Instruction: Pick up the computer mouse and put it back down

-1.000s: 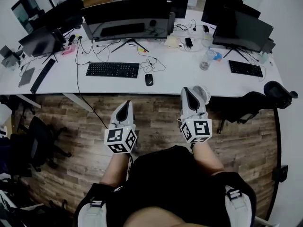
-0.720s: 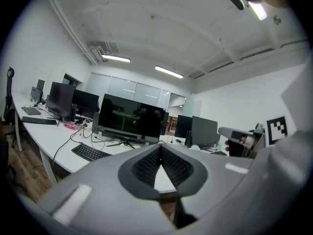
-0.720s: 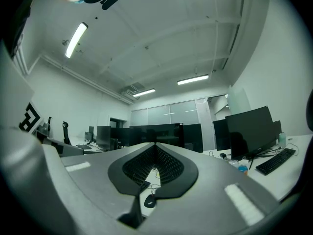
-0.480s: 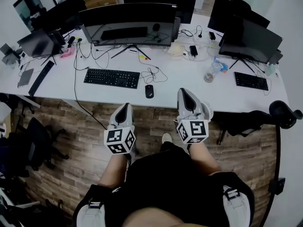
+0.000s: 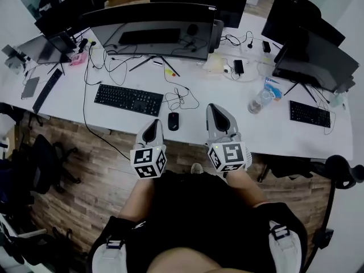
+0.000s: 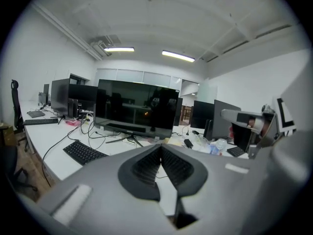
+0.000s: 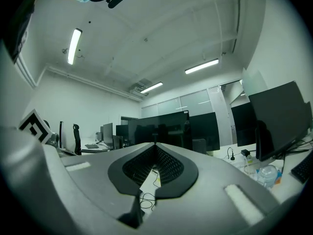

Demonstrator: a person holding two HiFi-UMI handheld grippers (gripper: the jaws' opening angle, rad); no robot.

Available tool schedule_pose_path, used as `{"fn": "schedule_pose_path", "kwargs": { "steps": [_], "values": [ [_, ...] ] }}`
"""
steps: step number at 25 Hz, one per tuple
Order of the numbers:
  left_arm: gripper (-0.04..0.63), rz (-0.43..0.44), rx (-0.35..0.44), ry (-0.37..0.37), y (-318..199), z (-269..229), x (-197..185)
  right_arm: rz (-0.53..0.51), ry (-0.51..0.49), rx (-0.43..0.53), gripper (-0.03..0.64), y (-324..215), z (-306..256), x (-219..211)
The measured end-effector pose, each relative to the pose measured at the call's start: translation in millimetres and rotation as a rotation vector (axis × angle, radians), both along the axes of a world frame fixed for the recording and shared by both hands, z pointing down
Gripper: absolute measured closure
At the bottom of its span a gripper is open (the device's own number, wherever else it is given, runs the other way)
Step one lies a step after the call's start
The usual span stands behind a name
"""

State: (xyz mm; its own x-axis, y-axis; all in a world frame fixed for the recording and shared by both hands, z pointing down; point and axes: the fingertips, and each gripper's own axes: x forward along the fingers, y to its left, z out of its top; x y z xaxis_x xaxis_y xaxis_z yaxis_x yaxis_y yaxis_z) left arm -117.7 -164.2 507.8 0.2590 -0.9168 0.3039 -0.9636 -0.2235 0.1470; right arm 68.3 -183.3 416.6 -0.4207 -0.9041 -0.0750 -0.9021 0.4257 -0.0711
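Observation:
The black computer mouse [image 5: 173, 121] lies on the white desk [image 5: 68, 104] near its front edge, right of a black keyboard [image 5: 128, 99]. My left gripper [image 5: 154, 125] is shut and empty, its tip at the desk edge just left of the mouse. My right gripper [image 5: 214, 109] is also shut and empty, its tip over the desk to the right of the mouse. In the left gripper view the jaws [image 6: 160, 146] meet at the tip and hide the mouse. The right gripper view shows its jaws [image 7: 155, 144] closed too, pointing level at the monitors.
A wide curved monitor [image 5: 153, 24] stands behind the keyboard, with loose cables [image 5: 179, 95] trailing toward the mouse. A water bottle [image 5: 259, 101] and a second keyboard [image 5: 310, 114] sit at the right. An office chair [image 5: 42, 164] stands on the wood floor at the left.
Both grippers have moved forward from over the floor to the desk's front edge, now flanking the mouse. The person has stepped closer to the desk.

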Motion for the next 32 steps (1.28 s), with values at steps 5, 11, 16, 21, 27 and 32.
{"fn": "schedule_pose_path", "kwargs": {
  "steps": [5, 11, 16, 21, 27, 32],
  "values": [
    [0.456, 0.045, -0.085, -0.025, -24.4, 31.0, 10.0, 0.020, -0.009, -0.032, 0.618, -20.7, 6.9, 9.8],
    [0.290, 0.047, -0.231, -0.060, -39.9, 84.1, 19.1, 0.032, 0.005, -0.070, 0.618, -32.6, 18.1, 17.1],
    [0.262, 0.051, -0.348, -0.086, -51.8, 128.9, 36.5, 0.063, 0.026, -0.107, 0.619, -43.1, 31.3, 31.2],
    [0.261, 0.025, -0.455, -0.094, -57.8, 177.7, 41.9, 0.069, 0.044, -0.151, 0.618, -43.8, 47.7, 39.2],
    [0.261, 0.005, -0.545, -0.078, -63.4, 212.8, 46.9, 0.076, 0.065, -0.189, 0.619, -39.4, 63.1, 50.6],
    [0.261, -0.001, -0.562, -0.125, -77.1, 242.1, 42.1, 0.083, 0.075, -0.216, 0.618, -36.4, 74.3, 58.5]
  ]
}}
